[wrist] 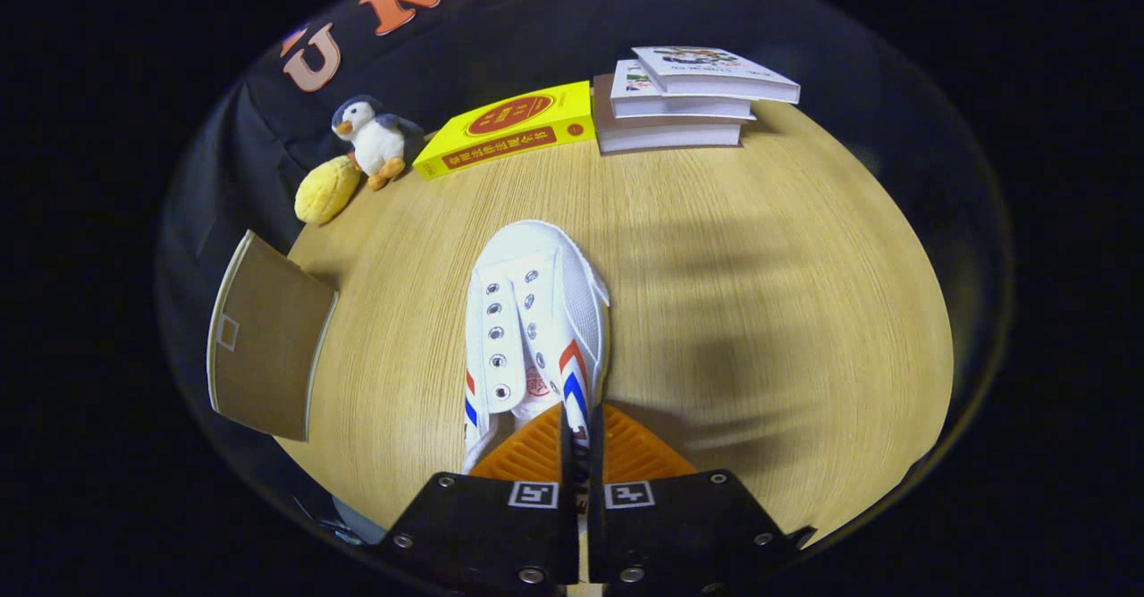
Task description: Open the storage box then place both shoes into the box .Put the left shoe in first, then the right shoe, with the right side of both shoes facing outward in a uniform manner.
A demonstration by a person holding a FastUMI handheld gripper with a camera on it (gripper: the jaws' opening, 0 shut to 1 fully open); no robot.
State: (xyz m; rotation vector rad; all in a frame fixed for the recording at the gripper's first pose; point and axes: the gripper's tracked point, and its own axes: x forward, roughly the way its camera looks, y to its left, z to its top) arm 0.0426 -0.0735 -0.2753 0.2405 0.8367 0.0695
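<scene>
A white canvas shoe with red and blue stripes on its side points away from me over the wooden table. My gripper is shut on the shoe's right side wall near the heel opening, with one finger inside the shoe and one outside. Whether the shoe is lifted or resting on the table I cannot tell. A brown cardboard box flap or lid stands to the left of the shoe, at the table's left edge.
At the far side of the table lie a yellow book and a stack of white books. A plush penguin and a yellow plush lump sit at the far left.
</scene>
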